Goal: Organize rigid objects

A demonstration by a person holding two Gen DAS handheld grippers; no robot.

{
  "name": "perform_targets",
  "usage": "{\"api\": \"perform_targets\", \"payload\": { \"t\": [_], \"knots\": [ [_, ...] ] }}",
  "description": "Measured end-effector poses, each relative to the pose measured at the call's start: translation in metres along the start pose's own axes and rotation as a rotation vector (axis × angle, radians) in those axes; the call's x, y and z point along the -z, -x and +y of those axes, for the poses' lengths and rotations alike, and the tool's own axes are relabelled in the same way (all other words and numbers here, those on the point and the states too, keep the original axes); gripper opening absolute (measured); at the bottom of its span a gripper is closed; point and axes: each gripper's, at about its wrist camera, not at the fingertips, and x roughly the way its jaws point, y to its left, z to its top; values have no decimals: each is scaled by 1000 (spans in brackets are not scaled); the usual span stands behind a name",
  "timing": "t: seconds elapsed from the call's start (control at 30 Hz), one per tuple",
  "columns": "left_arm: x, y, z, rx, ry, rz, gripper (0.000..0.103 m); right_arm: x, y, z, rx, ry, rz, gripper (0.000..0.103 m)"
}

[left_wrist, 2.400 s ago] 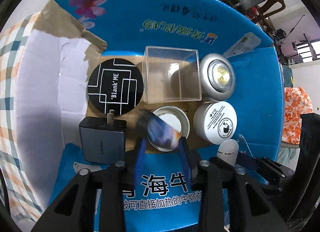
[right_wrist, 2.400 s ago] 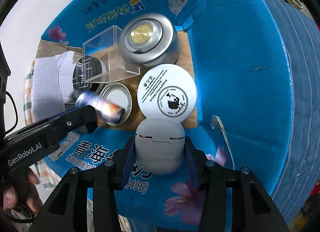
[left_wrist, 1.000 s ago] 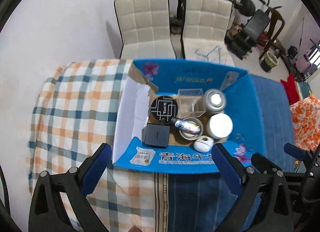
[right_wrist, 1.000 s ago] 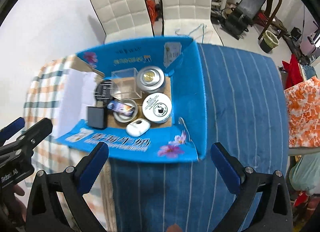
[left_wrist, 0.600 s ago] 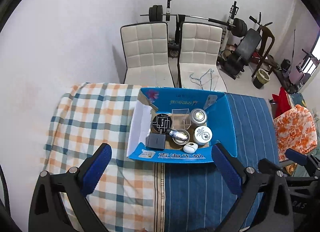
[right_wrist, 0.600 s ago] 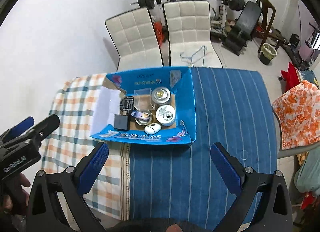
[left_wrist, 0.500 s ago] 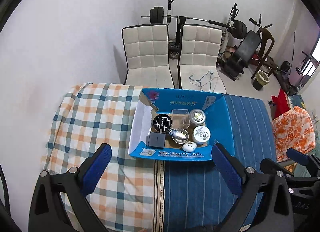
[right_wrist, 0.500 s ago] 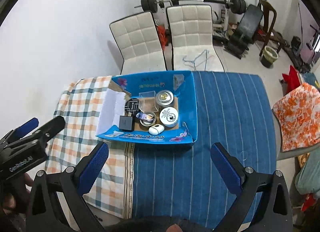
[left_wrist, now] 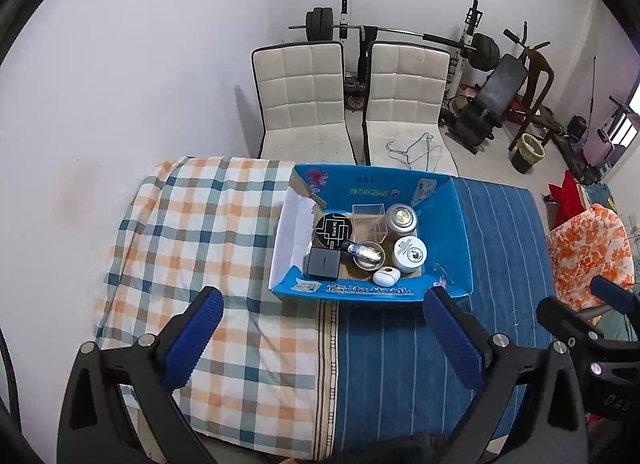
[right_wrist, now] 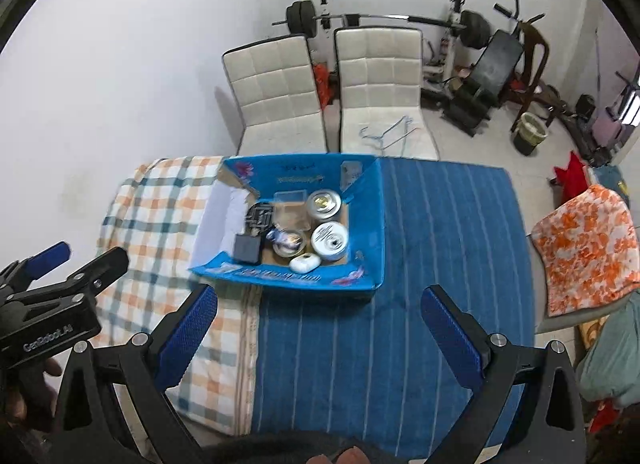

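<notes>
A blue cardboard box (left_wrist: 456, 224) (right_wrist: 366, 224) lies open on the table. Inside it sit a black round disc (left_wrist: 333, 227), a clear plastic cube (left_wrist: 369, 216), a silver tin (left_wrist: 401, 218), a white cream jar (left_wrist: 409, 253), a dark charger block (left_wrist: 323, 263), a small shiny bottle (left_wrist: 362, 251) lying over a metal lid, and a white earbud case (left_wrist: 386, 275) (right_wrist: 305, 263). My left gripper (left_wrist: 320, 340) hangs high above the table, open and empty. My right gripper (right_wrist: 318, 334) is likewise raised, open and empty.
The table wears a checked cloth (left_wrist: 192, 240) on the left and a blue striped cloth (right_wrist: 440, 244) on the right. Two white padded chairs (left_wrist: 304, 104) stand behind it, with gym gear (left_wrist: 496, 92) and an orange patterned fabric (right_wrist: 588, 248) at right. A hand (right_wrist: 24, 396) holds the left gripper.
Both grippers let go of the bottle and the earbud case in the box, opened wide and rose far above the table. The view keeps widening.
</notes>
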Motion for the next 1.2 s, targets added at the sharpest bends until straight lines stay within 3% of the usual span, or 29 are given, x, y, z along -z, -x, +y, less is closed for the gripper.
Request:
{"api": "perform_targets", "payload": {
  "t": [0.3, 0.67, 1.2],
  "knots": [
    [-7, -15, 4, -21, 2, -10, 103, -15, -24, -6, 68, -14, -9, 103],
    [-12, -25, 6, -31, 0, -7, 103, -15, -49, -13, 89, -32, 20, 103],
    [-8, -32, 3, -38, -4, -2, 103, -14, -51, -19, 100, -34, 27, 103]
  ]
}}
